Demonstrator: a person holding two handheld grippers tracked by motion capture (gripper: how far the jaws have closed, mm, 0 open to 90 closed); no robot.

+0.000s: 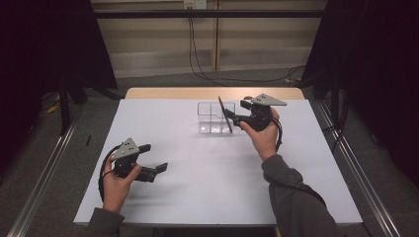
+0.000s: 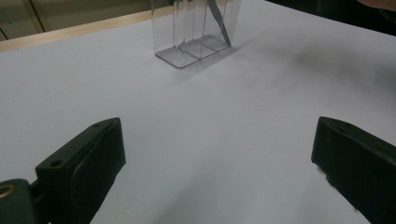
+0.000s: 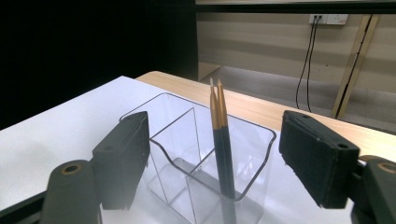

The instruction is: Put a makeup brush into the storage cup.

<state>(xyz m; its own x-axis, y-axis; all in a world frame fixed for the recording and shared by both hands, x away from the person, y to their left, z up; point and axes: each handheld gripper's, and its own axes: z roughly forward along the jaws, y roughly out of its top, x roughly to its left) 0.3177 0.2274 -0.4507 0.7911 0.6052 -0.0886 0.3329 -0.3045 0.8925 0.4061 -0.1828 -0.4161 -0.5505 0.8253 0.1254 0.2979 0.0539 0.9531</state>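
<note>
Pencils (image 3: 220, 140) lean upright in clear holder (image 3: 201, 154), right gripper (image 3: 212, 161) wide open around them, pads clear: apparently released. Left gripper (image 2: 215, 168) open, empty, well apart.

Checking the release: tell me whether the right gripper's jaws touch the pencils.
Apart. The right gripper view shows the pencils standing in the clear holder, open space either side.

A high camera looks forward and down over the whole white table (image 1: 197, 187) from the person's side. The left gripper (image 2: 219, 158) camera sits low, facing across the table to the clear organizer (image 2: 196, 42) well ahead of its jaws. The right gripper (image 3: 215, 163) camera looks closely at that same organizer between its jaws.
</note>
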